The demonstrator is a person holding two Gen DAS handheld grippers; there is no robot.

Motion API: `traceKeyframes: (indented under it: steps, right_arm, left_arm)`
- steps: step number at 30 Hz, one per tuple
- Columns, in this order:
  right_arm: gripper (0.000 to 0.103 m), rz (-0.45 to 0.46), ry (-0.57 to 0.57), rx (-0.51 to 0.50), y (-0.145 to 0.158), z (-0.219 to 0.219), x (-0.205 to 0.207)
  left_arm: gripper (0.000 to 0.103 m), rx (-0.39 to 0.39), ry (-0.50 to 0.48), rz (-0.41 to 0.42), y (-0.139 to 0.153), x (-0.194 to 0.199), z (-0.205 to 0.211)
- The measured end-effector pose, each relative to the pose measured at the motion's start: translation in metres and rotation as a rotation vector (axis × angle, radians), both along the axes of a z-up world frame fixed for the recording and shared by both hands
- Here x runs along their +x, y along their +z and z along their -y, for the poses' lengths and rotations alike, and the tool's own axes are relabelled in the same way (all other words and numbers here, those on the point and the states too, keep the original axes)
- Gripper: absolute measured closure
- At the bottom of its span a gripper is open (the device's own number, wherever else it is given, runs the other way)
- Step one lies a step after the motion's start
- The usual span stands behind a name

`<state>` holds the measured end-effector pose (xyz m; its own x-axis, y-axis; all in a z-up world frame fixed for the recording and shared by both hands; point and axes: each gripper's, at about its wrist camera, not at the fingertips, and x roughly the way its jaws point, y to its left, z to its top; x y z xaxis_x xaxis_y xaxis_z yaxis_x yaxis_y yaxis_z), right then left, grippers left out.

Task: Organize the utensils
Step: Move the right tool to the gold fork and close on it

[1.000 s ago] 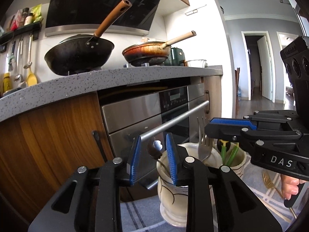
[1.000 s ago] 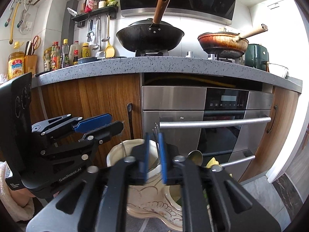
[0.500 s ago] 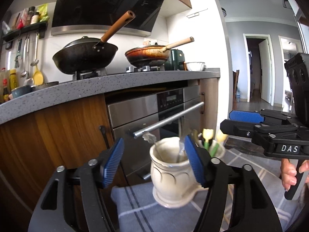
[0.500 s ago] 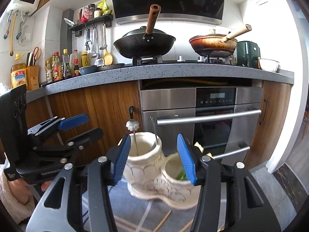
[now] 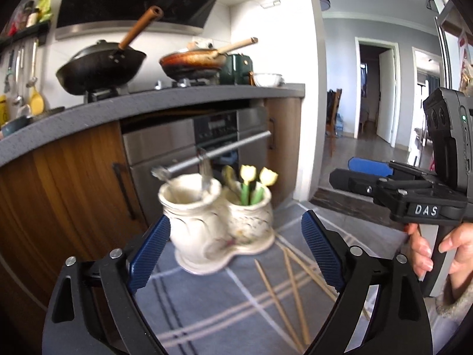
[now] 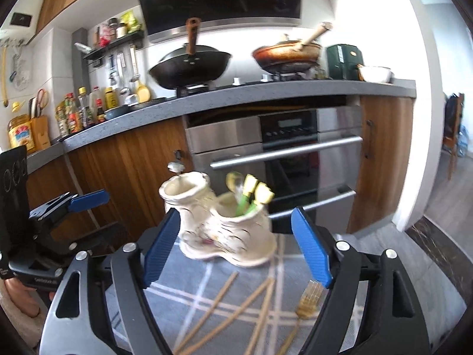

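Both tongs spread wide, gripping nothing: left gripper (image 5: 233, 254), right gripper (image 6: 236, 245). Nearest, on the plaid cloth (image 6: 189, 278): loose chopsticks (image 6: 218, 295) and a gold fork (image 6: 307, 298). Beyond, twin ceramic holder (image 6: 224, 224) with utensils in both cups. Step judged: between pickups; next, close on a chopstick. A second ago both jaws were pinched over the holder; since backed off.

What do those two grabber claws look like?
Both claws are black, with angular arms, silver bolts and ribbed blue pads. In the left wrist view, the left claw shows its blue pads; the right claw has a white "DAS" label and a boxy black module with a green light. A bare hand grips its pale handle.
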<state>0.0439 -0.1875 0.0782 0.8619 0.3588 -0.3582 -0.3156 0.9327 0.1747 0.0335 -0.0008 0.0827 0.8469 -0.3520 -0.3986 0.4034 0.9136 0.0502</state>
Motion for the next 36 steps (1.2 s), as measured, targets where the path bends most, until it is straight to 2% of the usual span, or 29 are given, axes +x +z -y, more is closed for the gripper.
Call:
traceKeyframes:
  steps: [8, 19, 23, 33, 36]
  right_arm:
    - [0.023, -0.093, -0.103, 0.032, -0.029, 0.04, 0.008]
    - [0.023, -0.213, -0.153, -0.021, -0.087, 0.064, 0.037]
    - [0.026, -0.26, -0.17, -0.032, -0.104, 0.074, 0.053]
    - [0.035, -0.321, -0.152, -0.065, -0.129, 0.075, 0.075]
    - [0.042, -0.344, -0.147, -0.042, -0.133, 0.078, 0.079]
  left_arm:
    - [0.01, 0.002, -0.036, -0.088, -0.031, 0.004, 0.03]
    - [0.01, 0.02, -0.012, -0.252, -0.087, 0.038, 0.031]
    - [0.01, 0.038, -0.014, -0.313, -0.105, 0.051, 0.034]
    - [0.011, 0.08, -0.029, -0.385, -0.128, 0.066, 0.043]
    - [0.014, 0.077, -0.039, -0.411, -0.132, 0.069, 0.045]
